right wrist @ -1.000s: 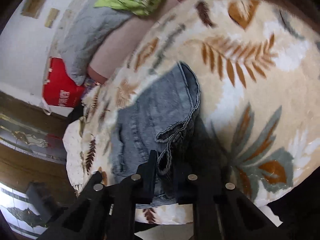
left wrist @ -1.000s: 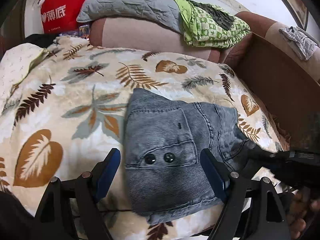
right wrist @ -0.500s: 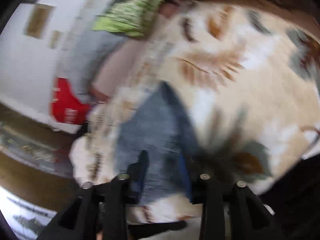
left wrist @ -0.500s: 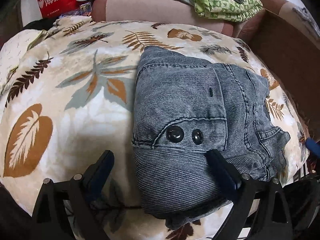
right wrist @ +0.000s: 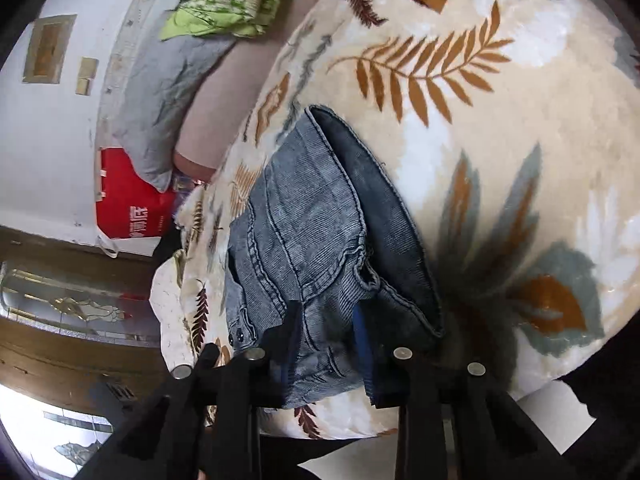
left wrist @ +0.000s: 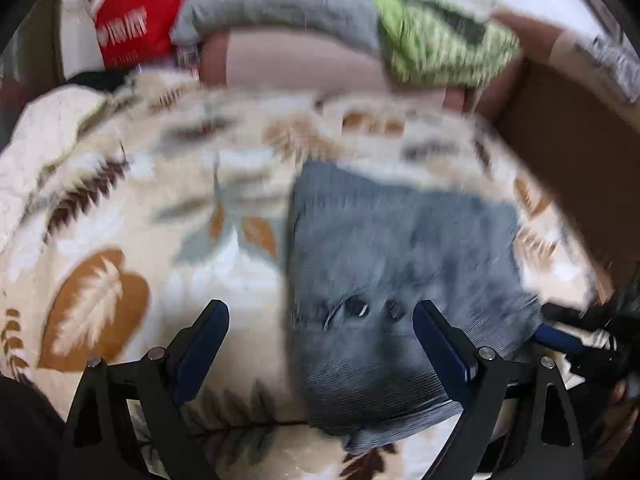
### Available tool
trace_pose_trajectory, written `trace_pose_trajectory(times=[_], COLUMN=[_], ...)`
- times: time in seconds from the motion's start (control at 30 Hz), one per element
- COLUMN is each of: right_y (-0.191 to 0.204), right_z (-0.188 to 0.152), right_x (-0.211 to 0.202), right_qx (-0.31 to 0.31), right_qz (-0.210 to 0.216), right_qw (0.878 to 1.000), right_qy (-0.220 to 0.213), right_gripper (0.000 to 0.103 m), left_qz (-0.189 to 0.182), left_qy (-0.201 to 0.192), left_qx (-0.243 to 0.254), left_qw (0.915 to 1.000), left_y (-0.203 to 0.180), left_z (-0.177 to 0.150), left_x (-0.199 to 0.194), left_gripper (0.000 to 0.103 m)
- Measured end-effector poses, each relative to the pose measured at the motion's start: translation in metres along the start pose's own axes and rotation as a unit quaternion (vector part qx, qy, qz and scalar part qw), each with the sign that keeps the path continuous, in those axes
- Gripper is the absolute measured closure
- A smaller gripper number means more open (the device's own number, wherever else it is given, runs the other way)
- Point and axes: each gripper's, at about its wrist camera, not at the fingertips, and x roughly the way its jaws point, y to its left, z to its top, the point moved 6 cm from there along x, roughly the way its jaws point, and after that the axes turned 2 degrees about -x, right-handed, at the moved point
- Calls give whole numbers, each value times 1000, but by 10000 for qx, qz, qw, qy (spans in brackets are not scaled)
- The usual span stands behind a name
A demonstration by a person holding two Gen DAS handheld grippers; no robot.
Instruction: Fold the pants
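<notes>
The grey-blue denim pants (left wrist: 396,280) lie folded into a compact bundle on the leaf-print blanket (left wrist: 120,216), two dark buttons showing on top. My left gripper (left wrist: 320,336) is open and empty, its blue-padded fingers straddling the bundle's near left part. My right gripper (right wrist: 326,344) is open, its fingers either side of the bundle's near edge; the pants (right wrist: 308,232) show a waistband fold there. The right gripper's tip also shows in the left wrist view (left wrist: 560,340) at the bundle's right side. The left wrist view is motion-blurred.
A grey pillow (left wrist: 280,4), a green patterned cloth (left wrist: 440,40) and a red bag (left wrist: 128,28) sit behind the blanket on a pink-brown sofa. A brown board (left wrist: 580,168) stands to the right. The blanket edge (right wrist: 360,428) drops off near my right gripper.
My right gripper has opened and let go of the pants' edge, which now lies flat. My left gripper pulled back and up after dipping close to the bundle.
</notes>
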Motion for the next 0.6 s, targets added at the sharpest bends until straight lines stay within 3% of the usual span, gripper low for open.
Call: trace_pose_trajectory(times=[0.03, 0.17, 0.2, 0.23, 0.33, 0.5, 0.6], right_y=[-4, -7, -5, -3, -1, 42, 67], right_z=[-1, 1, 3, 6, 12, 5, -4], right_x=[7, 13, 11, 12, 19, 1, -18], right_qx=[126, 274, 222, 127, 33, -574, -988], right_qz=[-137, 26, 41, -48, -302, -398, -473], right_qw=[9997, 9996, 9997, 9999, 9995, 9973, 9930], right_qy=[129, 38, -3, -20, 51, -205, -446], right_gripper=[42, 40, 46, 69, 95, 97, 97], left_qz=[49, -67, -48, -44, -112, -262, -156], left_qy=[311, 261, 259, 246, 270, 232, -194], left_qx=[44, -16, 11, 21, -28, -167, -270], left_qw=[9995, 9996, 9997, 9997, 9996, 9992, 9993], left_y=[1, 6, 6, 6, 6, 10, 15], left_z=[-9, -13, -13, -13, -14, -10, 5], left_x=[16, 23, 23, 24, 25, 16, -12], left_gripper=[9, 7, 7, 7, 7, 8, 9])
